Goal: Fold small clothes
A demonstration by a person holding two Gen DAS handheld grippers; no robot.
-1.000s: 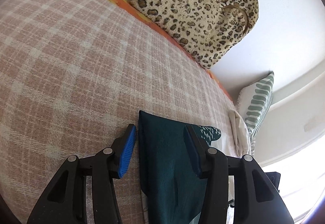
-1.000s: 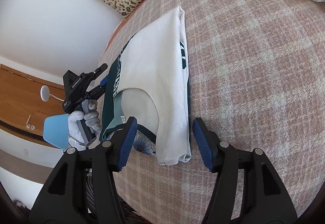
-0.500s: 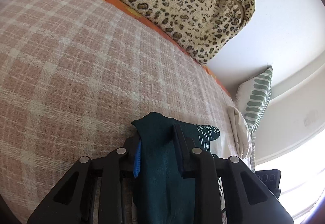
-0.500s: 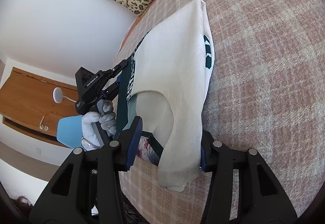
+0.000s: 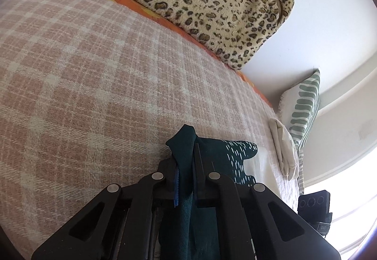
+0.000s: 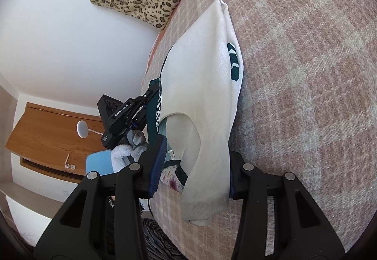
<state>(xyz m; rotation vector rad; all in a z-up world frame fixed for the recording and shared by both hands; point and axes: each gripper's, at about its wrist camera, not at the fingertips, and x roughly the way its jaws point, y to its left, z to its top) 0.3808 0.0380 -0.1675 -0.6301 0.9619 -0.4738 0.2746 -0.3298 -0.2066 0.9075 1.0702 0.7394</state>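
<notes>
A small cream and dark green garment lies folded lengthwise on the plaid bed cover. My left gripper is shut on its dark green edge, which bunches up between the pads. It also shows in the right wrist view, held by a gloved hand at the garment's left side. My right gripper straddles the cream near end of the garment. Its jaws stand apart, with the right pad touching the cloth and the left pad clear of it.
A leopard-print bag leans on the wall at the bed's far edge. A green-striped pillow and folded white cloth lie at the right. A wooden shelf and a blue chair stand beyond the bed's edge.
My left gripper closed on the green edge and pinched it upward. My right gripper moved forward over the cream end and narrowed around it.
</notes>
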